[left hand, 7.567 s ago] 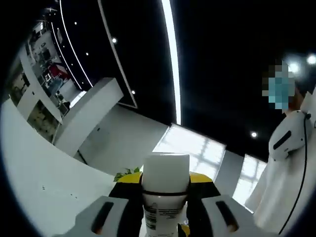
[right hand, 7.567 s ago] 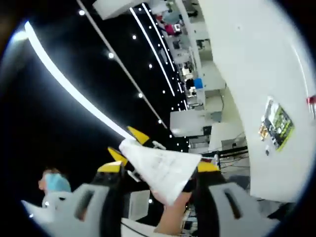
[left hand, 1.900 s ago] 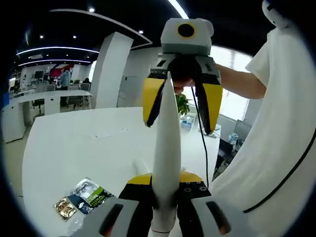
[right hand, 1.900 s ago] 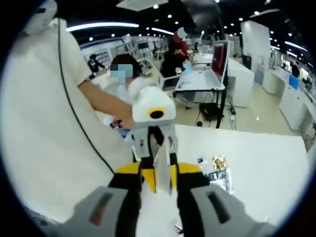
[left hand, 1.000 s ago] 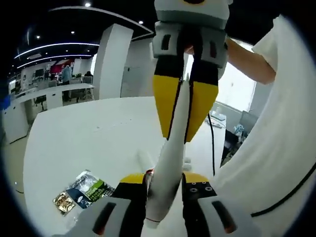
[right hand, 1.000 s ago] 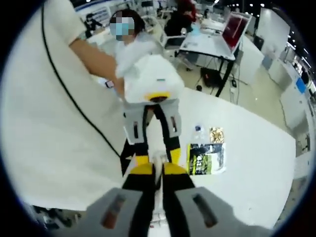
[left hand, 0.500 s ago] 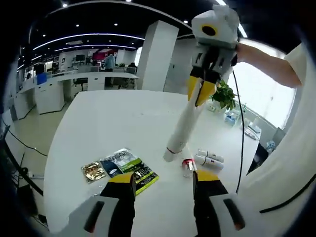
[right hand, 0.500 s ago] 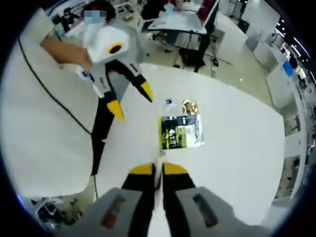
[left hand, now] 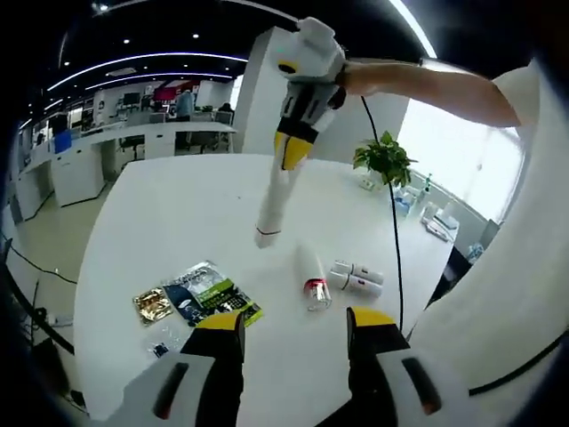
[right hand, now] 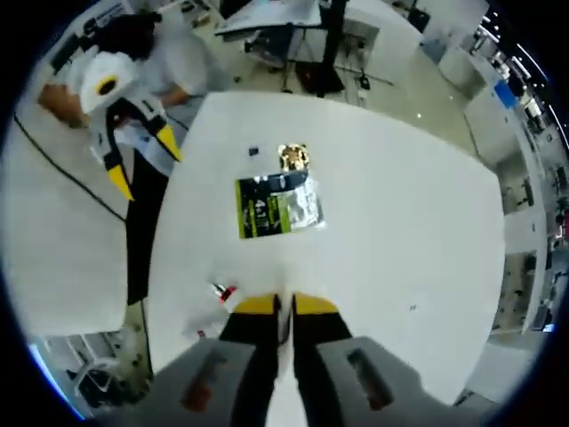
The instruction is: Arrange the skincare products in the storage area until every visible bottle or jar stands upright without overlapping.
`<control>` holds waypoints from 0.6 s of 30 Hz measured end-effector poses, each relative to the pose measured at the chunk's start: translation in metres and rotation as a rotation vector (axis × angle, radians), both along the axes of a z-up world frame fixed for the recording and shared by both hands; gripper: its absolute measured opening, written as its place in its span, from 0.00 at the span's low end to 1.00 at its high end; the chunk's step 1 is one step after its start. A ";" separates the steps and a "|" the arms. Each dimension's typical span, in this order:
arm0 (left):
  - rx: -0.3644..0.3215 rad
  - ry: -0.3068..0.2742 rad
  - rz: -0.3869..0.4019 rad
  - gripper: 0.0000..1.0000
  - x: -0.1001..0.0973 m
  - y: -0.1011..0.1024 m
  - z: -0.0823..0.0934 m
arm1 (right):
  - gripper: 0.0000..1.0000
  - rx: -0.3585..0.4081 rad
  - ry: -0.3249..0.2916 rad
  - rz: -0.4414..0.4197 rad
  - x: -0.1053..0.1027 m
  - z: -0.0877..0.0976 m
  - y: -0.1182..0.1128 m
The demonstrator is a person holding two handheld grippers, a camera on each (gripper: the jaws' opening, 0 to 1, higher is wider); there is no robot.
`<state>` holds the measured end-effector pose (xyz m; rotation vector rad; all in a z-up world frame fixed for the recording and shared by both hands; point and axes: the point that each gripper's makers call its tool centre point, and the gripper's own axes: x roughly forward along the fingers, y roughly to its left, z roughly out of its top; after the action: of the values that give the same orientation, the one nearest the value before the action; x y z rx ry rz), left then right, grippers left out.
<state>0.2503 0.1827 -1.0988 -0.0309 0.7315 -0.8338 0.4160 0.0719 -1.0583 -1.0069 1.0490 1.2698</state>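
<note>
Carrying the white tube (left hand: pixel 271 201) over the table (left hand: pixel 178 213)

Our right gripper (left hand: pixel 290 158) pinches its crimped end; our left gripper (left hand: pixel 293 322) hangs wide, empty. Next we stand it beside the lying bottles (left hand: pixel 356 277).

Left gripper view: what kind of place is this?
Likely an open-plan office or lab. A large white table sits up front, rows of desks stand behind it under strip ceiling lights, and a potted plant sits by bright windows.
</note>
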 end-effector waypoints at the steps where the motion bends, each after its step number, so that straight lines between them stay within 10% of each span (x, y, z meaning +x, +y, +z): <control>1: 0.021 0.035 -0.020 0.43 -0.006 0.001 -0.002 | 0.02 -0.002 -0.002 -0.007 0.004 0.000 -0.002; 18: 0.068 0.004 -0.061 0.04 -0.017 0.018 0.017 | 0.02 -0.128 0.032 -0.098 0.044 -0.035 -0.023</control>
<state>0.2329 0.2003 -1.0818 0.0508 0.7674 -0.8668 0.4601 0.0493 -1.0932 -1.0217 1.2024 1.1542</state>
